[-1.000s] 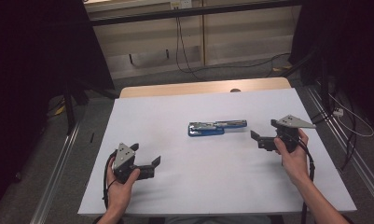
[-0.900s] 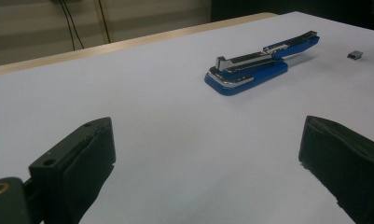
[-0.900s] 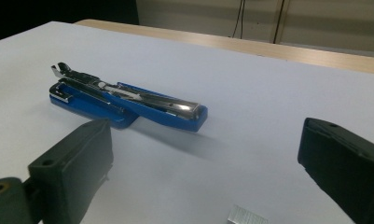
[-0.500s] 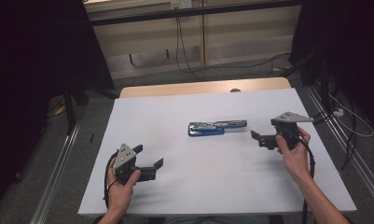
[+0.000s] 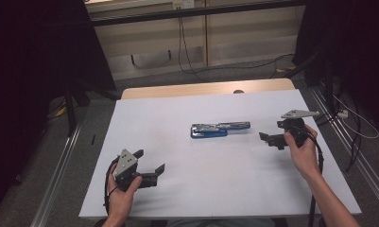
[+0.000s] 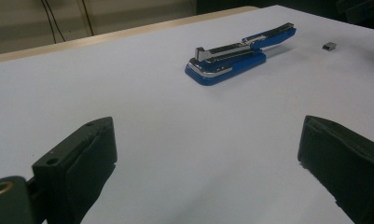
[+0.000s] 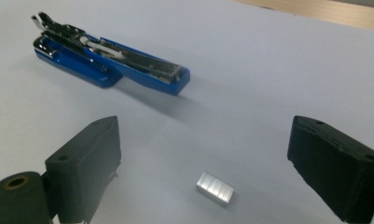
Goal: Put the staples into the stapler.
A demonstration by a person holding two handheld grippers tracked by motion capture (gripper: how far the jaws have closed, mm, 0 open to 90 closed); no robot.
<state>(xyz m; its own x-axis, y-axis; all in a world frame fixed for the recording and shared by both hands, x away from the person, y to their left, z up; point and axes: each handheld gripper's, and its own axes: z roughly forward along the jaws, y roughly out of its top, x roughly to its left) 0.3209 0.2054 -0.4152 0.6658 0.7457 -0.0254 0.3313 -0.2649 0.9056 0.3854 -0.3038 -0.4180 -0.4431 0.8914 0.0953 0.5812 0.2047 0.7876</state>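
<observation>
Straddling staple block [image 7: 215,188] with spread right gripper [image 7: 203,154] fingers, closing slightly; lower squarely, pinch sides. Left gripper [image 6: 208,154] fingers spread, empty; open stapler [image 5: 219,129] mid-counter [image 5: 177,109].

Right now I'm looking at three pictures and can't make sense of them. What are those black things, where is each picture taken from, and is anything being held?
No robot arm here: a person holds a two-jaw tool in each hand. The high view looks down on the white table. There you see the left hand-held gripper and the right hand-held gripper. The other two pictures come from cameras riding on those grippers; the black blocks at the bottom are their own jaws. A blue stapler, swung open, lies in the middle of the table. A small block of staples lies on the table in front of the right gripper's jaws, which have just been closing slightly but stand wide apart and touch nothing. Neither gripper holds anything.
</observation>
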